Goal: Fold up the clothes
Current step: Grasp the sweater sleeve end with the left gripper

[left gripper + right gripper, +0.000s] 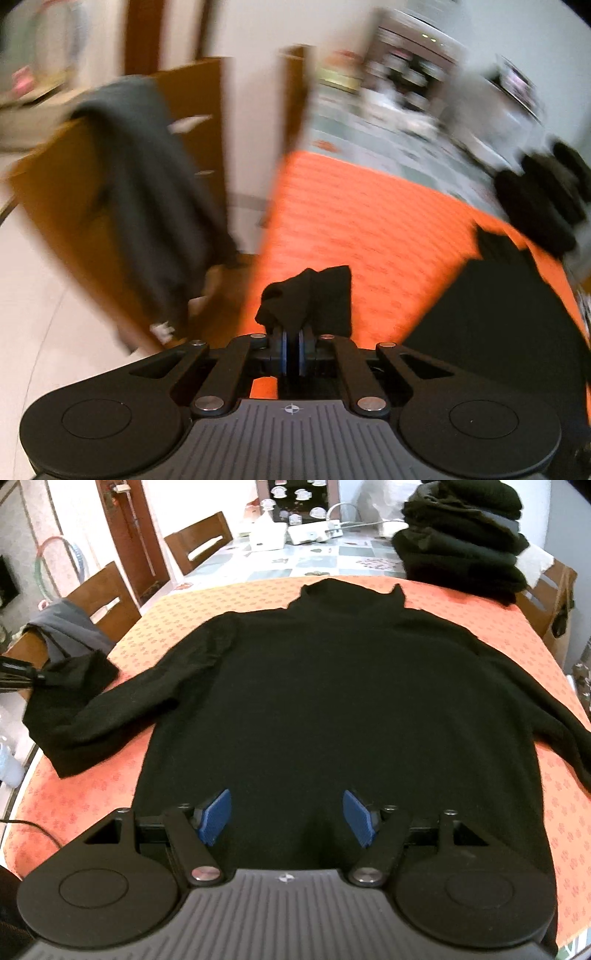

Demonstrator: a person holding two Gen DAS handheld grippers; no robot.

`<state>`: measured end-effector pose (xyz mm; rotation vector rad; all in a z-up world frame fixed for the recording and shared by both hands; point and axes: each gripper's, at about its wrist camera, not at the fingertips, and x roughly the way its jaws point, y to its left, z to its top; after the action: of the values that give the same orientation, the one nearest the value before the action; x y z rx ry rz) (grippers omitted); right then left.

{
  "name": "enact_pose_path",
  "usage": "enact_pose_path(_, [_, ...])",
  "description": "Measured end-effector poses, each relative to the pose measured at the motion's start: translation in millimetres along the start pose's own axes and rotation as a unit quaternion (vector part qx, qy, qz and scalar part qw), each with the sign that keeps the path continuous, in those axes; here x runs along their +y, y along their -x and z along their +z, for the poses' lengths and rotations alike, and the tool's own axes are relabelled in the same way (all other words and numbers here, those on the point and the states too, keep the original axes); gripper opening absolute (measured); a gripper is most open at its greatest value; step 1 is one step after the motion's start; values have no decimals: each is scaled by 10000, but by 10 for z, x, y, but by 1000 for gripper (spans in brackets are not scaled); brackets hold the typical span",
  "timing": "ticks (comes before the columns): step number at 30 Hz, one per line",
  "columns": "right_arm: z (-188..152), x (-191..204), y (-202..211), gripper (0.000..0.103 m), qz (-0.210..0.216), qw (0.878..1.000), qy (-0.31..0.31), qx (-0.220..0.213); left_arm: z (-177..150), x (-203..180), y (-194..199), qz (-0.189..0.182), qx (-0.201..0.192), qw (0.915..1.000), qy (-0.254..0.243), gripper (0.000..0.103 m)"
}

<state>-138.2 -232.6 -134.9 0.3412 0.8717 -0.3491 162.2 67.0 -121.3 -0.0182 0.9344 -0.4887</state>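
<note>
A black turtleneck sweater (314, 686) lies flat on the orange tablecloth (184, 609), collar at the far side, sleeves spread out. My right gripper (286, 818) is open and empty, hovering over the sweater's near hem. My left gripper (291, 349) is shut on the cuff of the sweater's left sleeve (310, 295), held above the cloth at the table's left edge; it also shows in the right wrist view (37, 675) at the far left. The left wrist view is blurred by motion.
A stack of folded dark clothes (465, 535) stands at the back right of the table. Wooden chairs (103, 598) line the left side, one draped with a grey garment (62, 627). White boxes and a cable (295, 531) lie at the far end.
</note>
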Motion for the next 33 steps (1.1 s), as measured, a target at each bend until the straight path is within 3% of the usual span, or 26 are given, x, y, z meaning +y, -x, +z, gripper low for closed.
enact_pose_path(5, [118,105,-109,74,226,9993,296,54,-36,434,291,378,192,9937,1042,8])
enact_pose_path(11, [284,277,-204,74,495,9963,692,72,-220,707,520,441,543,9811,1805,9])
enact_pose_path(16, [358,422,-237,74,662,9937,900,54,-375,897,623,457,294,9775,2041,23])
enact_pose_path(18, [376,481,-242,74,719,9927,968,43,-398,925,687,403,45,9812,1888,41])
enact_pose_path(20, [374,530,-237,74,764,9920,1003,42,-385,903,722,337,-119,9892,1421,52])
enact_pose_path(26, [328,663,-214,74,795,9913,1052,59,-359,805,561,-355,-113,9986,372,56])
enact_pose_path(33, [279,755,-122,74,746,9913,1084,-9,-621,573,242,-634,93,9955,-692,55])
